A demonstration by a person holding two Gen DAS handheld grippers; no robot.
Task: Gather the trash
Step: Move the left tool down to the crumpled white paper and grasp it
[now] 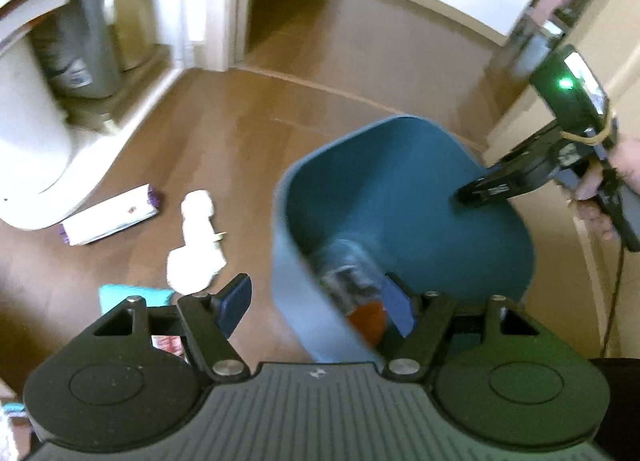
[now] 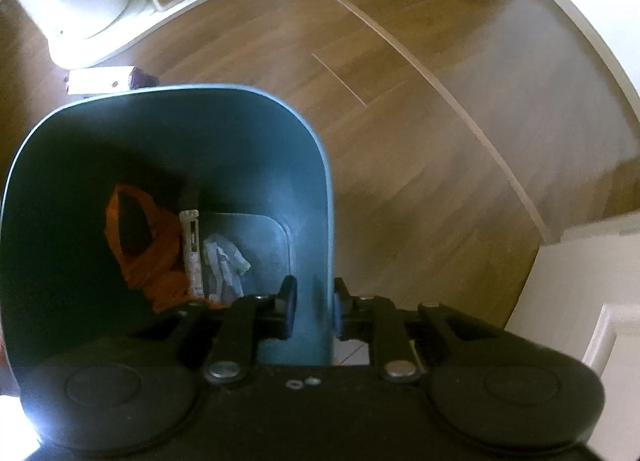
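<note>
The bin [image 2: 168,165] stands on the floor [image 2: 420,133], holding a bag [image 2: 148,253], a wrapper [image 2: 191,257] and a tissue [image 2: 224,261]. Left of the bin, a box [image 1: 108,217] and a paper wad [image 1: 196,245] lie on the floor.

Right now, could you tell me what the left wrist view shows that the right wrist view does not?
Only the left wrist view shows the crumpled white tissue on the floor, the open left gripper, a blurred clear item at the bin's mouth, and the whole right gripper with the hand holding it. Only the right wrist view shows the bin's bottom: an orange bag, a white strip and pale crumpled paper, with the right fingers astride the bin wall. Both share the teal bin and the white-and-purple wrapper.
</note>
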